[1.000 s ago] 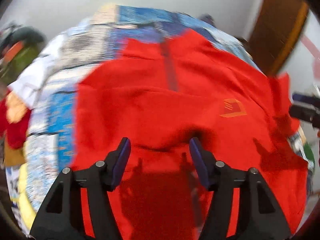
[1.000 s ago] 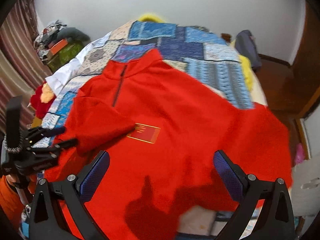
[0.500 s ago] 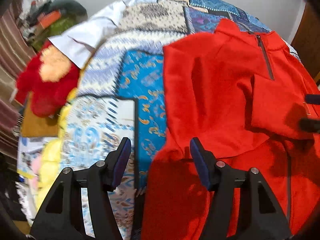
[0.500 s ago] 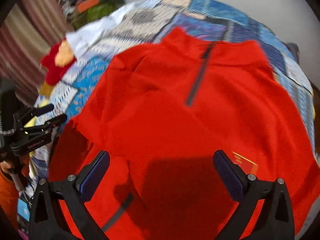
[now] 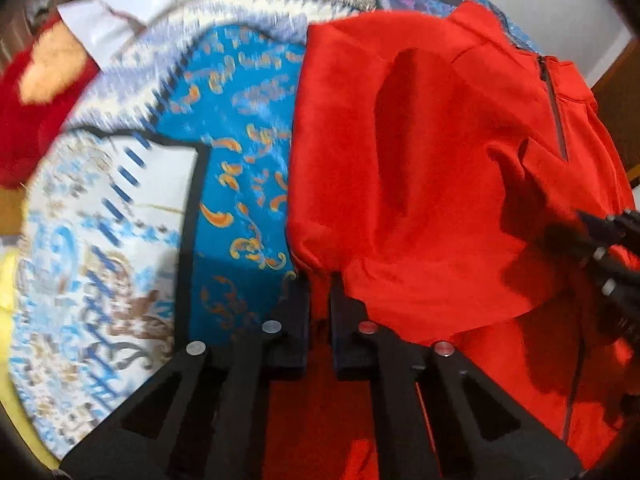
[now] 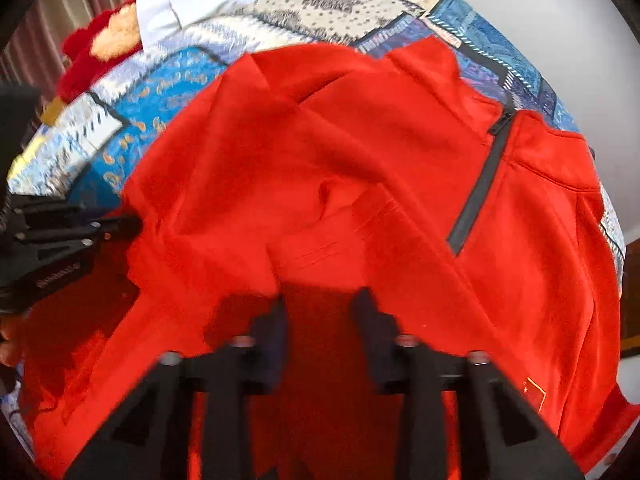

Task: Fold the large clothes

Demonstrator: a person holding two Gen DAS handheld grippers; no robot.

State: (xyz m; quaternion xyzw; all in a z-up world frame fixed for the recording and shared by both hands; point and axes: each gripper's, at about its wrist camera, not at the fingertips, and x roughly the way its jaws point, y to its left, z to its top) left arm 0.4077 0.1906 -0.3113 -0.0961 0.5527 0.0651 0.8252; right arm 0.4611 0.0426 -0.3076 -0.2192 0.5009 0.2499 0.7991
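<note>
A red zip-neck pullover [image 5: 420, 184] lies spread on a bed under a patchwork quilt [image 5: 132, 216], filling the center and right of both views. Its sleeve is already folded across the chest, toward the dark zipper [image 6: 480, 188].

In the left wrist view, the left gripper [image 5: 319, 300] sits at lower center, clenched on the pullover's side edge where red cloth meets the blue quilt. In the right wrist view, the right gripper [image 6: 320, 308] is at lower center with its fingers drawn close, red fabric between them; motion blur means I cannot tell whether it truly grips.

The step in hand looks like folding the side panel inward. The next move likely calls for lifting both held points together and carrying them toward the zipper line, keeping the edge straight.
</note>
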